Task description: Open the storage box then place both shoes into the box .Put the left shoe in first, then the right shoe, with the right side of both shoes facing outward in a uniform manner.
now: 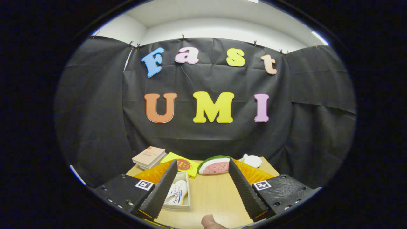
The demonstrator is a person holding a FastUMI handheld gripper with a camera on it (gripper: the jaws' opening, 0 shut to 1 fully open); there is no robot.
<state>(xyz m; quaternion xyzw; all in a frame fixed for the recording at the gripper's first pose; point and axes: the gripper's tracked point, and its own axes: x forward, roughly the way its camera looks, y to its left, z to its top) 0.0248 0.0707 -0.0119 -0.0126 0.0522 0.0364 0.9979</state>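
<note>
Fingers (203,187) are spread wide with nothing between them but bare tabletop (213,197), so you're holding nothing right now. Your white shoe (176,192) sits in the open white storage box (187,190), right behind the left finger and partly hidden by it. I can only make out one shoe there; can't tell where the other is. It looks like a light canvas sneaker, soft on top with a stiffer sole, so I'd pinch the heel collar or the sidewall rather than the floppy tongue. Side lettering starts "PE", the rest is hidden. Beyond the fingers you've got a watermelon slice toy (213,165), a yellow card (182,164) with a red round mark, a tan book (148,156) with writing too small to read, and something white (252,160).
</note>
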